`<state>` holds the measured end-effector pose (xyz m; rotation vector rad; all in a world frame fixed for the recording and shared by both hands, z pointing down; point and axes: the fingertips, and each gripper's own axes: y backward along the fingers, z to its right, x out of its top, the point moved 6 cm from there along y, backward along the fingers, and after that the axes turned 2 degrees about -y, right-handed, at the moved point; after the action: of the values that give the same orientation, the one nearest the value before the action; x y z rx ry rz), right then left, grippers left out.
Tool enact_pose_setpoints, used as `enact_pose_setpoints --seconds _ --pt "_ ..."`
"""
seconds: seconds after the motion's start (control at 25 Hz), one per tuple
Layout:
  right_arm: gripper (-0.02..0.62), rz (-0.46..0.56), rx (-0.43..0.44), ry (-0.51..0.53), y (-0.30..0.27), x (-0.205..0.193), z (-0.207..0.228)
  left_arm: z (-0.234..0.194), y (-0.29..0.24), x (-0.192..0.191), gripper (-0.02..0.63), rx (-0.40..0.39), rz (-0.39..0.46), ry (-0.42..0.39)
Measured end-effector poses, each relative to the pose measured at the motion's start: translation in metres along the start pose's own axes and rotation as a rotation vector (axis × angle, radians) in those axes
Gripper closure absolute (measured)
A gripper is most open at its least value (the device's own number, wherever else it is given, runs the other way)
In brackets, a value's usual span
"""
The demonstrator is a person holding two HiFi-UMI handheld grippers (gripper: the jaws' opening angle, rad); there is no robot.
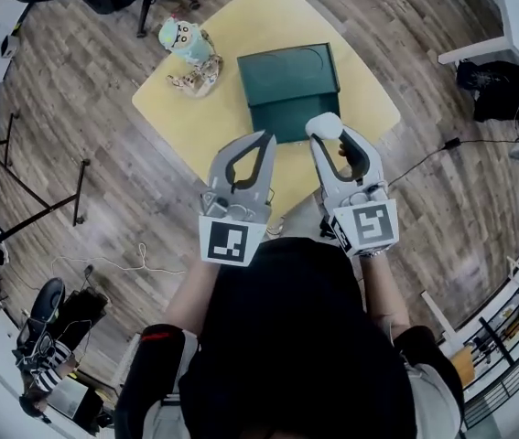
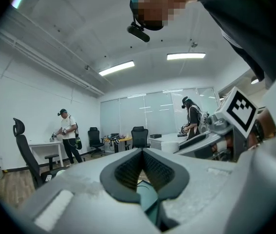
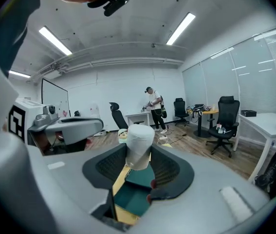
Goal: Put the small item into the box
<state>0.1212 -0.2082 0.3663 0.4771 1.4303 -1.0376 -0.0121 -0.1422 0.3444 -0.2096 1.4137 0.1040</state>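
Holding gripper: the right gripper (image 1: 325,137) is seen just right of the head view's centre, its jaws clamped on a small white rounded cylinder (image 1: 325,124). The cylinder is pinched near the jaw tips and sticks out past them in the right gripper view.
Empty gripper: the left gripper (image 1: 265,137) is held just left of the right one, near it but apart. Its jaws are brought together at the tips and nothing is held between them.
Task item: the white cylinder is kept in the right jaws and is not in the box. In the head view it lies at the lower right corner of the box; whether it touches the box cannot be told.
Box: a dark green rectangular box (image 1: 288,79) is set on the table, in the upper middle of the head view, above both sets of jaw tips. Whether its lid is open cannot be told.
Table: a square yellow table (image 1: 364,99) is placed cornerwise at the upper centre of the head view.
Toys: a toy figure with a pale teal head (image 1: 184,37) is stood on the table's upper left part, and a small beige toy (image 1: 195,82) is laid just below it, left of the box.
Floor: a grey-brown wood-plank floor (image 1: 85,108) is seen around the table.
Background: a person in a white shirt (image 2: 67,140) and black office chairs (image 3: 228,118) are shown far behind the jaws in the gripper views.
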Motion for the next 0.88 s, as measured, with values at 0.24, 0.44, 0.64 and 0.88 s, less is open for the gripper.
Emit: enact_pose_setpoints --seconds 0.24,0.44,0.64,0.88 --pt "0.433 -0.069 0.084 -0.011 -0.039 -0.008 0.019 -0.014 -0.022 -0.014 0.604 0.096 -0.043 0.032" --pt "0.433 -0.124 0.176 0.010 -0.065 -0.027 0.019 -0.020 -0.024 -0.031 0.604 0.172 -0.074 0.053" --pt "0.433 -0.182 0.250 0.033 -0.082 -0.050 0.019 -0.018 -0.020 -0.047 0.604 0.231 -0.101 0.066" --pt "0.433 -0.236 0.279 0.057 -0.091 -0.073 0.027 -0.013 -0.018 -0.062 0.604 0.282 -0.116 0.098"
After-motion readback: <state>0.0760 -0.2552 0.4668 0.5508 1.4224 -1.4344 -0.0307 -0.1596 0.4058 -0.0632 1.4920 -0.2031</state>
